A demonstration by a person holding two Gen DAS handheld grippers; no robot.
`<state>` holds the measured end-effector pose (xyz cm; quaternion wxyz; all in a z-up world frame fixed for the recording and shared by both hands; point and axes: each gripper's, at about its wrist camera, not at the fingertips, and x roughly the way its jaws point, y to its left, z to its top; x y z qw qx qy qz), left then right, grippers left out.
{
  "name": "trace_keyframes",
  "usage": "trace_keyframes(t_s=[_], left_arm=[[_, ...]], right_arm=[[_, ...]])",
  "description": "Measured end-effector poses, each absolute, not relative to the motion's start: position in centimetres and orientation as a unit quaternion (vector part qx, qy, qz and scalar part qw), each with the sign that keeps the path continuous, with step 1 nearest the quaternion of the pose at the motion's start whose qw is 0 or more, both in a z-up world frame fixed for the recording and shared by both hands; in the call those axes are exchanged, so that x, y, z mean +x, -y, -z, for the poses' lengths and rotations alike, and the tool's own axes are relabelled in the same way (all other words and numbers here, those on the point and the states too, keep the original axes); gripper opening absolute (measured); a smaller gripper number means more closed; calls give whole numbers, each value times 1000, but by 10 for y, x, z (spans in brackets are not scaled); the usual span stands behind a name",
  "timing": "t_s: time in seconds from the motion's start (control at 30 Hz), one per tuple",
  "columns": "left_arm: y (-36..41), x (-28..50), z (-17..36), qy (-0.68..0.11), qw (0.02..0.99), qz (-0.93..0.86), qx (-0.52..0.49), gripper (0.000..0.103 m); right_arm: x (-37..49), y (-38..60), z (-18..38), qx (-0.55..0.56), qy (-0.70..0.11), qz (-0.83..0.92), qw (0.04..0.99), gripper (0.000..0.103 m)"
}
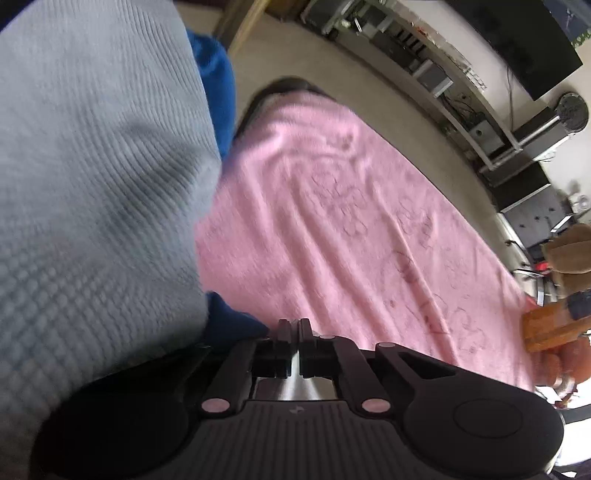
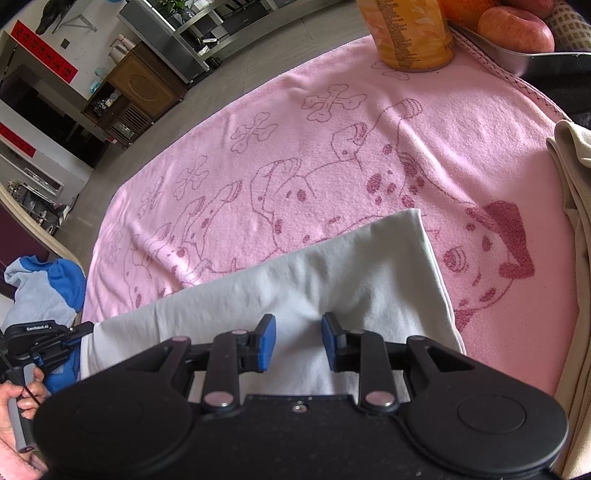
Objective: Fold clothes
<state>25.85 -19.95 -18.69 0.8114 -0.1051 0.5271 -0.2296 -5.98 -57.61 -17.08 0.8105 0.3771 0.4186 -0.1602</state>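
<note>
Black gripper housing fills the bottom of each wrist view, nearest the lens. Beyond it, the largest thing is the pink towel [image 2: 332,155], printed with spotted dogs and bones and spread flat across the work surface.

Next in size is the garment being folded, a pale grey top [image 2: 314,280] with blue sections. In the right wrist view its light panel lies on the pink towel from about 8 o'clock up to a squared corner near the centre. In the left wrist view the same ribbed grey fabric [image 1: 96,192] hangs close to the lens and covers the left half, with blue cloth [image 1: 216,85] showing at its edge toward 12 o'clock and again just left of the fingers.

A folded beige cloth [image 2: 572,221] lies at 3 o'clock on the towel's edge. At 12 o'clock stands a yellow-labelled jar [image 2: 410,33], and just right of it a metal tray [image 2: 517,59] holds an apple [image 2: 517,27].

The right gripper [image 2: 298,339] is partly spread, its blue-padded fingers [image 2: 269,343] resting on the grey panel with a ridge of fabric rising in the gap; whether the pads press on that ridge I cannot tell. The left gripper [image 1: 294,328] is clenched, fingers together; the blue cloth lies right beside them, but whether any is pinched I cannot tell. At 8 o'clock in the right view, a hand [image 2: 18,402] grips the left tool's handle.
</note>
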Motion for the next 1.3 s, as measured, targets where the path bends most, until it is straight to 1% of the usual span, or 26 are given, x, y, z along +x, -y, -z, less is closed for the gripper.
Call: trace_keyframes(t_s=[0.17,0.27,0.37,0.5,0.6,0.67,0.73,0.77,0.87,0.9,0.93,0.97,1.0,1.13,1.17,1.23,1.27,1.3], left_arm=[[223,243,181,-495,841,218,24,4],[226,239,175,-482,844,230,45,14],[216,225,155,-456,858,229,64,14],[196,192,119,-422,870,238,87,15],[176,159,105,-432,854,279,78,15],[167,139,106,-447,840,297,84,15],[163,121,112,-461,829,302,99,17],[163,114,116,-465,825,303,106,20],[167,102,132,-461,824,314,103,20],[170,101,138,-458,823,323,98,20],[174,101,145,-453,821,334,95,20],[179,100,151,-454,817,342,98,18],[184,99,158,-459,811,348,106,17],[190,94,180,-465,802,332,174,15],[185,96,184,-474,798,325,179,15],[172,99,187,-486,796,319,172,19],[166,100,187,-492,795,312,169,19],[160,99,187,-496,795,305,168,21]], right_arm=[[-59,575,171,372,-420,160,812,27],[-58,574,171,365,-422,160,814,27],[-63,578,162,366,-413,168,817,27],[-114,586,117,388,-321,194,842,29],[-162,591,86,415,-246,202,852,33],[-202,591,81,454,-208,189,846,35],[-230,588,86,482,-197,181,834,36],[-235,585,93,489,-208,185,826,36],[-239,575,118,502,-260,198,801,36],[-234,572,129,504,-281,197,792,34],[-229,568,139,506,-302,195,784,31],[-221,563,148,506,-321,187,779,22],[-212,560,155,504,-335,175,776,22],[-175,556,176,494,-381,135,770,22],[-168,557,182,495,-390,125,766,22],[-170,558,188,500,-408,136,752,22],[-172,558,191,503,-417,143,744,14],[-177,561,192,507,-419,151,738,13]])
